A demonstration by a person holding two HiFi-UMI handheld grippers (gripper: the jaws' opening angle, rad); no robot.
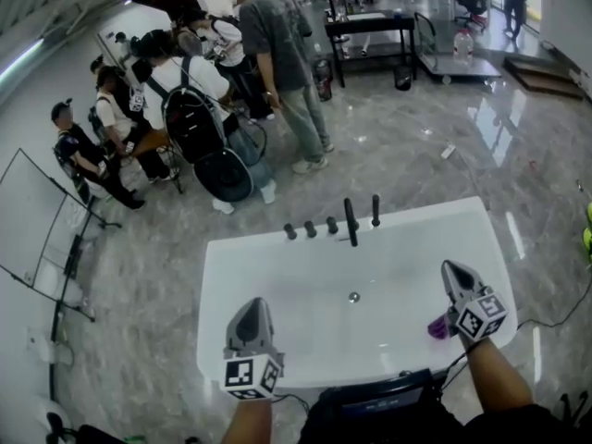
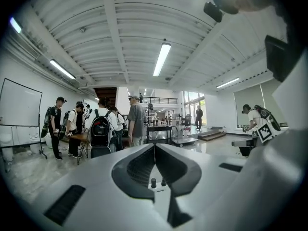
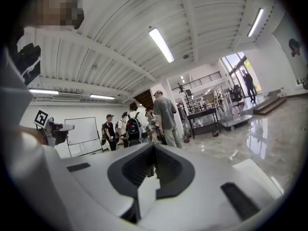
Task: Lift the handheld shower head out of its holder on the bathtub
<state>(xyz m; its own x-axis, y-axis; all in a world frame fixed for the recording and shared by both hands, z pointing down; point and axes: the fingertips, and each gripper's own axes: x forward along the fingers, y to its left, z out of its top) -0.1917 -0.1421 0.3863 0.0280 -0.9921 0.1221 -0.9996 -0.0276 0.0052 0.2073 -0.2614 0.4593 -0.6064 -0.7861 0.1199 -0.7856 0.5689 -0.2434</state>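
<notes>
Head view is looking down on a white tub (image 1: 277, 257) on a glossy floor (image 1: 416, 146). Black fittings are lining the far rim: three knobs (image 1: 310, 229), a long spout (image 1: 351, 222) leaning over the basin, and just right of it a slim upright stick that is probably the shower head (image 1: 376, 210), sitting in its holder. Neither gripper is touching it. A drain (image 1: 353, 297) is showing in the tub bottom.

Left gripper (image 1: 254, 305) is hovering over the near rim, jaws pressed together at the tips, nothing between them. In the left gripper view its closed tips (image 2: 154, 146) are pointing about level toward the knobs (image 2: 153, 182).

Right gripper (image 1: 455, 268) is hanging over the tub's right side, well apart from the fittings. Its jaws (image 3: 153, 146) are also pressed together and empty. A small purple thing (image 1: 437, 326) is lying just beside it; what it is, unclear.

People (image 1: 194, 91) are standing behind the tub, with a whiteboard (image 1: 37, 220) at far left.
</notes>
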